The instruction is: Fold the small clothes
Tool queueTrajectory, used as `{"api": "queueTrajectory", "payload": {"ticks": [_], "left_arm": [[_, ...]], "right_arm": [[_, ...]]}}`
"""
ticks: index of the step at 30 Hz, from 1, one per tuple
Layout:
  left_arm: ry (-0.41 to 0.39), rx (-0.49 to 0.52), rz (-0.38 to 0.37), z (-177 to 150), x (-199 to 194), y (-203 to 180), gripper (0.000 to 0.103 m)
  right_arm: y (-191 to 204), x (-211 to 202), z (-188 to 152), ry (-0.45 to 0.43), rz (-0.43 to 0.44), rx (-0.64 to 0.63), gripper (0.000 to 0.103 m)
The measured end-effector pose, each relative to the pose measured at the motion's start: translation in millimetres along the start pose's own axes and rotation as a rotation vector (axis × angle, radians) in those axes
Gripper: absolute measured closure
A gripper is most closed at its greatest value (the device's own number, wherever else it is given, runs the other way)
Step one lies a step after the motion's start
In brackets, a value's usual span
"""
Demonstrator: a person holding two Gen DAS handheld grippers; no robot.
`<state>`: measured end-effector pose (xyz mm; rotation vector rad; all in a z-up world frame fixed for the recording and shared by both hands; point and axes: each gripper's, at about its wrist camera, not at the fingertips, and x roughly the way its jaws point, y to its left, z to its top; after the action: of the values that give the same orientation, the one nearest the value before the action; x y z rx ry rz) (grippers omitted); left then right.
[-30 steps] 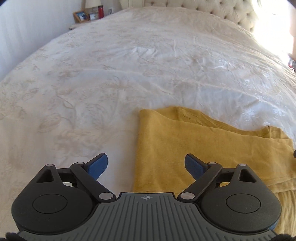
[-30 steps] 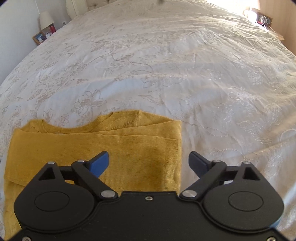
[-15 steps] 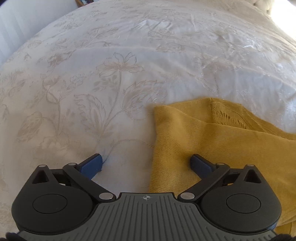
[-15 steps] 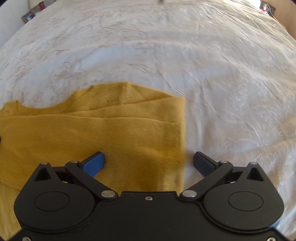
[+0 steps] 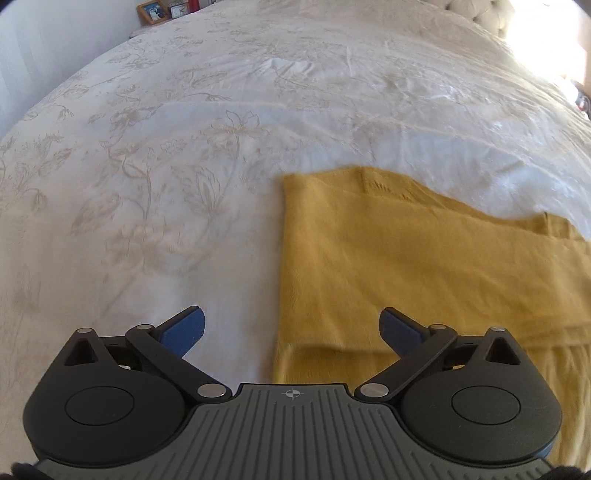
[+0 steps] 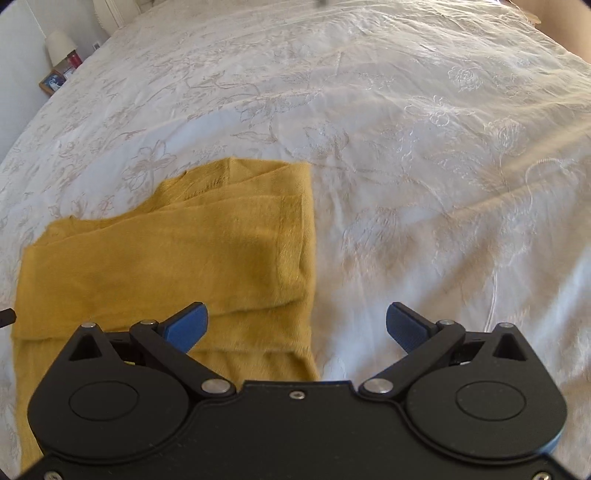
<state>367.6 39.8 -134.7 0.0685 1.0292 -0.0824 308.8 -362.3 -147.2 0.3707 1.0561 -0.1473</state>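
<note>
A mustard-yellow knit garment [image 5: 424, 266] lies partly folded on the white bedspread, its sides folded in over the middle. In the left wrist view my left gripper [image 5: 293, 330] is open and empty, straddling the garment's left edge. In the right wrist view the garment [image 6: 177, 266] fills the lower left, and my right gripper [image 6: 297, 326] is open and empty, straddling its right edge. Both grippers hover just above the cloth near its near end. The near end of the garment is hidden behind the gripper bodies.
The white bedspread [image 5: 184, 155] with a beige floral pattern spreads all around. A bedside table with picture frames [image 5: 153, 11] stands at the far left, with a lamp [image 6: 61, 46] beside it. A tufted headboard [image 5: 476, 13] is at the far end.
Both grippers dipped close to the garment's far corners half a second ago, then pulled back and up; they stay open and empty. The garment has not moved.
</note>
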Motion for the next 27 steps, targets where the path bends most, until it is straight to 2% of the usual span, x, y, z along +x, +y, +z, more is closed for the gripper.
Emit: {"api": "queueTrajectory", "payload": {"ticks": [7,10,12,14,16,19,22,27], "left_arm": [[0.098,0.107,-0.034,-79.6,-33.4,-23.7,0.0],[0.135,0.119,-0.016,-107.7,-36.1,-20.7,0.0],[0.179,0.094,0.016,-121.3,-30.7,-9.2,0.0],[0.191,0.022,0.021,-129.6,-27.8,10.6,0.0],[0.199,-0.019,0.023,-129.4,-27.0,24.6,0.0],[0.217,-0.006,0.017,-123.5,-25.7,28.3,0.0],[0.23,-0.011,0.026,-119.6,-21.2,25.2,0.0],[0.24,-0.003,0.071,-111.7,-12.1,16.6,0.0]], "right_arm": [[31.6,-22.4,-67.6,0.089,0.056,-0.19,0.001],[35.9,-23.6,-93.4,0.127,0.055,-0.228,0.001],[28.8,-18.5,-107.8,0.16,0.006,-0.217,0.001],[14.1,-12.9,-117.4,0.19,-0.063,-0.16,0.001],[-0.2,-15.2,-117.3,0.19,-0.095,-0.075,0.001],[-0.5,-26.4,-106.1,0.123,-0.116,-0.066,0.001],[11.5,-29.9,-86.9,0.037,-0.054,-0.06,0.001],[47.7,-8.7,-57.0,-0.007,0.03,-0.069,0.001]]}}
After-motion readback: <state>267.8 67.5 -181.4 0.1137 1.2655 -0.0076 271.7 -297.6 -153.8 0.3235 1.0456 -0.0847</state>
